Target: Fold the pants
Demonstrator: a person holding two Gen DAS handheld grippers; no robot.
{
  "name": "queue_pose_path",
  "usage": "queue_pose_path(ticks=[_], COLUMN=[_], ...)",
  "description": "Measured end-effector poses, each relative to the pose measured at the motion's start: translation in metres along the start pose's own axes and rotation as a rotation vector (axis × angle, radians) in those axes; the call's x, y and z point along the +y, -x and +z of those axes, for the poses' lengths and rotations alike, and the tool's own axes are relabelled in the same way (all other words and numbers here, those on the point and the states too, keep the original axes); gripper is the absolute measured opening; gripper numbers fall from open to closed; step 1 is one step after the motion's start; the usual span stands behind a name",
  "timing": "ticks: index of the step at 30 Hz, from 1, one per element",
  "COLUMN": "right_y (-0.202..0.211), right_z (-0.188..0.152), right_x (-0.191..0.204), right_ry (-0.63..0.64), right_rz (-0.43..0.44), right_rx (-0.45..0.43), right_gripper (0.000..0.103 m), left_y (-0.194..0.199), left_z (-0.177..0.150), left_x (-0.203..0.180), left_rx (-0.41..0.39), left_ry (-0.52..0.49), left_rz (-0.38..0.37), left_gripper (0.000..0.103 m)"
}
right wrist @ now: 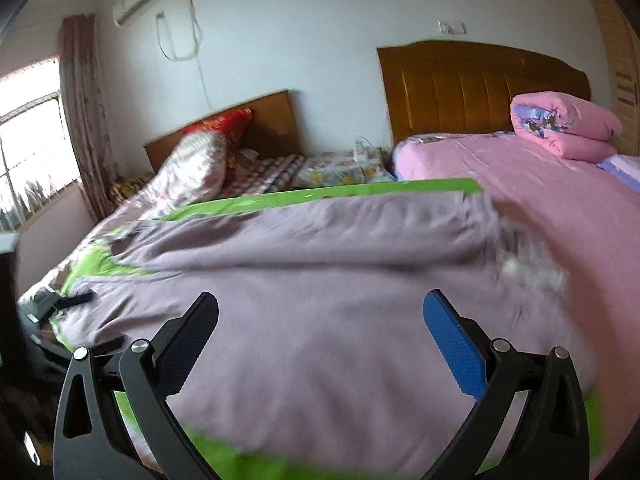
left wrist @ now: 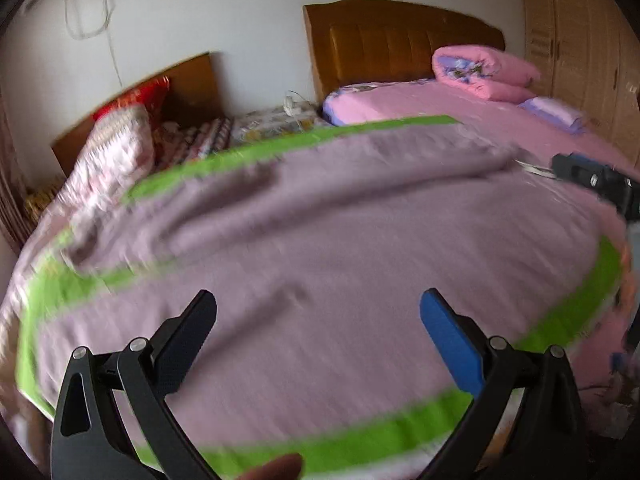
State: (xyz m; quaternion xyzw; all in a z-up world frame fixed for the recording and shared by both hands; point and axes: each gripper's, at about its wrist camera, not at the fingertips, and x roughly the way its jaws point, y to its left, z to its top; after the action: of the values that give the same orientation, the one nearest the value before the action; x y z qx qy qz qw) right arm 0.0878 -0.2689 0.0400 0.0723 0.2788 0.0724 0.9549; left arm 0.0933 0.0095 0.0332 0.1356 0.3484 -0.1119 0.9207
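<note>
Mauve pants [left wrist: 320, 216] lie spread flat across a green mat [left wrist: 360, 444] on the bed, blurred by motion. In the right wrist view the pants [right wrist: 320, 280] fill the middle, with a whitish patch at their right end; the green mat [right wrist: 360, 192] shows behind them. My left gripper [left wrist: 318, 300] hovers open just above the cloth, holding nothing. My right gripper [right wrist: 320, 300] is open as well, over the near part of the pants. A dark shape with blue at the right edge looks like the right gripper [left wrist: 592, 180]. A fingertip [left wrist: 276, 470] shows at the bottom edge.
A folded pink quilt [right wrist: 564, 130] lies by the wooden headboard [right wrist: 472, 88] on the pink sheet [right wrist: 560, 200]. A second bed with patterned pillows [right wrist: 192, 172] stands to the left, near a window [right wrist: 32, 152]. A wardrobe [left wrist: 580, 48] stands at right.
</note>
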Motion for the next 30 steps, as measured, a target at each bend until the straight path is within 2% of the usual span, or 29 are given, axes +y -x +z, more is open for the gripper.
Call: queue_pose_path(ticks=[2, 4, 5, 7, 8, 10, 11, 13, 14, 15, 19, 21, 23, 26, 28, 30], right_y=[-0.032, -0.074, -0.093, -0.141, -0.164, -0.200, -0.223, -0.253, -0.266, -0.277, -0.313, -0.324, -0.320, -0.306, -0.295, -0.286], right_z=[0.035, 0.066, 0.076, 0.092, 0.098, 0.106, 0.110, 0.112, 0.112, 0.112, 0.110, 0.109, 0.108, 0.113, 0.118, 0.122], right_x=[-0.024, -0.049, -0.059, -0.083, -0.092, -0.106, -0.112, -0.115, -0.114, -0.112, -0.106, -0.109, -0.112, -0.119, -0.125, -0.126], right_ry=[0.035, 0.057, 0.066, 0.080, 0.089, 0.112, 0.146, 0.213, 0.258, 0.305, 0.455, 0.468, 0.472, 0.481, 0.506, 0.525], right_rz=[-0.024, -0.004, 0.006, 0.031, 0.031, 0.042, 0.059, 0.074, 0.081, 0.095, 0.172, 0.218, 0.264, 0.320, 0.290, 0.292], right_rx=[0.046, 0.118, 0.152, 0.243, 0.287, 0.339, 0.380, 0.446, 0.478, 0.506, 0.598, 0.645, 0.651, 0.634, 0.586, 0.538], right_gripper=[0.099, 0.099, 0.099, 0.099, 0.099, 0.099, 0.099, 0.099, 0.099, 0.099, 0.098, 0.098, 0.094, 0.063, 0.021, 0.019], left_y=[-0.014, -0.038, -0.059, -0.100, -0.128, -0.177, -0.191, -0.223, -0.237, -0.245, -0.266, -0.280, -0.290, -0.305, -0.315, -0.328], left_z=[0.038, 0.069, 0.087, 0.108, 0.117, 0.126, 0.125, 0.132, 0.139, 0.145, 0.175, 0.187, 0.194, 0.202, 0.203, 0.205], left_x=[0.017, 0.035, 0.047, 0.065, 0.079, 0.114, 0.122, 0.136, 0.139, 0.139, 0.120, 0.107, 0.094, 0.083, 0.082, 0.085], left_rx=[0.003, 0.051, 0.109, 0.216, 0.285, 0.355, 0.375, 0.428, 0.428, 0.419, 0.328, 0.323, 0.331, 0.342, 0.358, 0.380], left_ry=[-0.009, 0.010, 0.035, 0.092, 0.174, 0.388, 0.459, 0.537, 0.537, 0.515, 0.262, 0.128, -0.013, -0.189, -0.236, -0.261], left_rz=[0.000, -0.017, -0.057, -0.194, -0.275, -0.323, -0.332, -0.363, -0.359, -0.353, -0.383, -0.455, -0.524, -0.555, -0.573, -0.580], left_gripper=[0.102, 0.102, 0.102, 0.102, 0.102, 0.101, 0.101, 0.101, 0.101, 0.101, 0.101, 0.101, 0.101, 0.097, 0.091, 0.089])
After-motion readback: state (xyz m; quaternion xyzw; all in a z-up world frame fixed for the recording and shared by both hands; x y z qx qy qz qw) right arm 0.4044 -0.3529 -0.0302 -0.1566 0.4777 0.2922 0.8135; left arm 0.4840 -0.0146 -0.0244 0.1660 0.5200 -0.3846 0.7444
